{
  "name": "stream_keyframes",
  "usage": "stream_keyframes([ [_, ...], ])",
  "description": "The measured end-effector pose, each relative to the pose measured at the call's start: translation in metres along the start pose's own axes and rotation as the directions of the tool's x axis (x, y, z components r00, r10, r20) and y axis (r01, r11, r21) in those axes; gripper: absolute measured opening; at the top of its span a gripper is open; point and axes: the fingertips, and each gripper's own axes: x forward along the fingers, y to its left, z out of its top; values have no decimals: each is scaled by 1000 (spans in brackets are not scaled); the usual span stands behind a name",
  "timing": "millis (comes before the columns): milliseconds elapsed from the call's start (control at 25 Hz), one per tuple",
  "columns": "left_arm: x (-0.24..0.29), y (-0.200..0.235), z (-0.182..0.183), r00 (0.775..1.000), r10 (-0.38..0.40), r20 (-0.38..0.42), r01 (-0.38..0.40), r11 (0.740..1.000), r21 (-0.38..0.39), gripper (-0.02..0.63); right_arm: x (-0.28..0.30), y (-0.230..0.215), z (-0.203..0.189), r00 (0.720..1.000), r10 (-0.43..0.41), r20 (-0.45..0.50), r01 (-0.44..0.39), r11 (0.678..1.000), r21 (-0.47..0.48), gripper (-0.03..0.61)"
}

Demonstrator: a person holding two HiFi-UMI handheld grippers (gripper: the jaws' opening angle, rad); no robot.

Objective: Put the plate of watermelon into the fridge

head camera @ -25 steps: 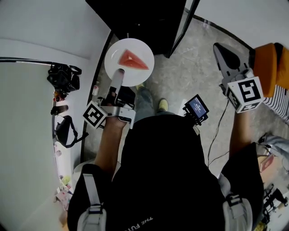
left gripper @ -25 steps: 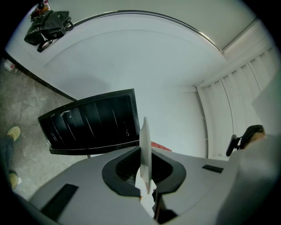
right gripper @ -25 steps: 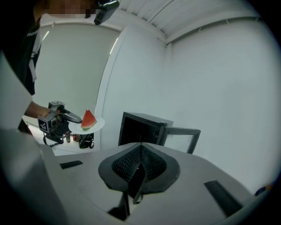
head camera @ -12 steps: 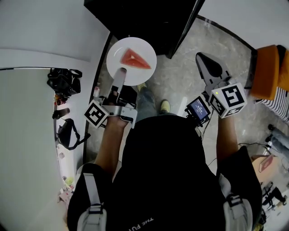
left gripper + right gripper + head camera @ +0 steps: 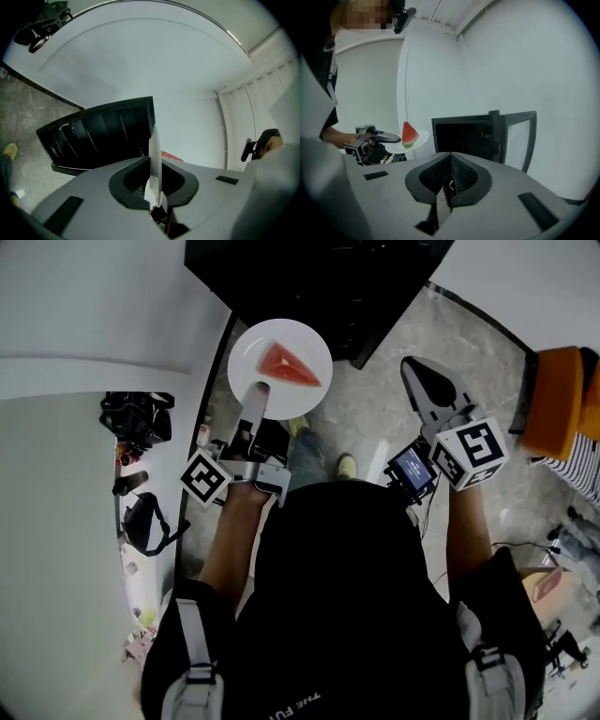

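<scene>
Near fridge (image 5: pixel 319 282), white plate (image 5: pixel 258 348), red watermelon wedge (image 5: pixel 288 367)

Left gripper (image 5: pixel 255 397) held level ahead, jaws pinching plate (image 5: pixel 251 354) rim, right gripper (image 5: pixel 419 374) tilted downward (jaws together, empty)

Black fridge (image 5: pixel 319 287) stands on stone floor (image 5: pixel 370 413)

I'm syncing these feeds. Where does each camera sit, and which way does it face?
Head view: on the head, steeply down onto torso, left arm, right arm, left gripper, right gripper, plate, fridge.
Left gripper view: on that gripper, along jaws shut on the plate's rim, toward the fridge; a shoe shows.
Right gripper view: on that gripper, along shut, empty jaws, toward the open fridge; left arm shows.
Shared: all three show plate and fridge.
</scene>
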Motion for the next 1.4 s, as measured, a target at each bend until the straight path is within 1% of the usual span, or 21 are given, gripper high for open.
stream_keyframes([
  [320,3,-8,0,1000,-6,-27,7,1000,11,28,2,6,22,1000,-10,18,10,1000,-23,6],
  [600,11,-26,1,999,-37,-38,37,999,2,28,-5,7,39,999,-31,33,31,1000,0,6],
  [760,23,0,34,999,-24,-46,24,1000,-8,28,41,10,36,1000,-27,11,27,1000,15,6],
  [880,25,-4,34,998,-27,-59,26,1000,-8,29,40,12,41,1000,-29,6,28,999,22,6],
  [960,28,1,38,997,-26,-70,26,1000,-10,29,48,13,40,999,-33,-2,33,999,29,6],
  [1120,41,37,74,997,-11,-79,8,999,-36,31,105,15,30,999,-33,-29,35,998,45,6],
  [1240,45,54,90,997,3,-83,-7,999,-51,31,128,18,27,999,-32,-39,33,998,46,6],
  [1400,44,55,94,995,0,-96,-5,999,-54,31,131,23,28,999,-35,-40,36,999,37,6],
])
